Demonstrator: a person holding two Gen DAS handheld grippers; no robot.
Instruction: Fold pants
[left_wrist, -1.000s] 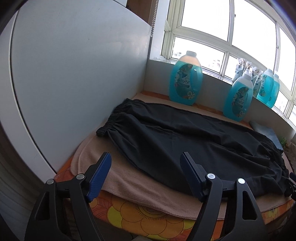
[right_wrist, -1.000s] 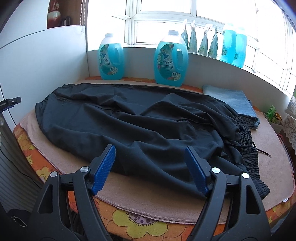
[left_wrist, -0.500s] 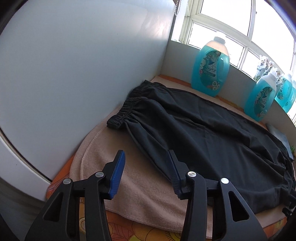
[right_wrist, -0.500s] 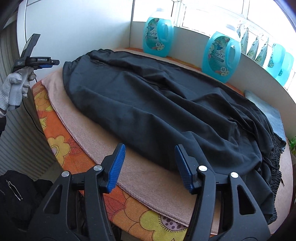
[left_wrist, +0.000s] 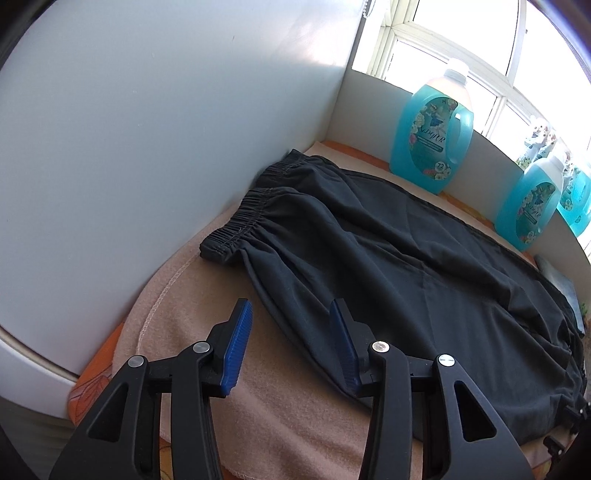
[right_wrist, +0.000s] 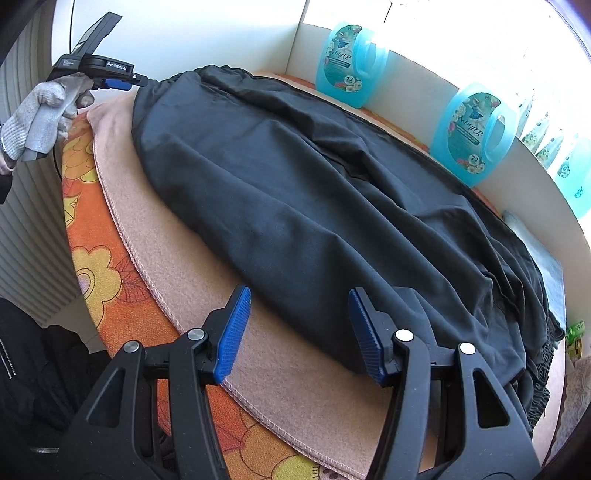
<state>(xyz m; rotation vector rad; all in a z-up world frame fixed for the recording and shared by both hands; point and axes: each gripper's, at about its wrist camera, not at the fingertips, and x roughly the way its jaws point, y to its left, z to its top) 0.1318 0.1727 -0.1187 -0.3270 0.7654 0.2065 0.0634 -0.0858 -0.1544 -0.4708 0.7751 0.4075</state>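
Black pants (left_wrist: 399, 258) lie spread on a beige blanket (left_wrist: 280, 406), legs stacked, elastic cuffs (left_wrist: 236, 225) near the white wall. My left gripper (left_wrist: 291, 347) is open and empty, hovering over the near edge of the front leg, short of the cuffs. In the right wrist view the pants (right_wrist: 314, 192) stretch from far left to the waistband (right_wrist: 543, 365) at right. My right gripper (right_wrist: 299, 332) is open and empty above the pants' near edge. The left gripper (right_wrist: 118, 79) shows there at the far left, held by a gloved hand.
A white wall panel (left_wrist: 147, 129) borders the left end. Blue detergent bottles (left_wrist: 432, 133) (right_wrist: 474, 140) stand along the back ledge under the window. A folded blue cloth (right_wrist: 535, 251) lies at the back right. An orange floral cover (right_wrist: 85, 229) lies under the blanket.
Both grippers moved left along the pants' near edge and closer to the fabric. The left one now faces the cuff end. Both jaws have narrowed a little but stay open.
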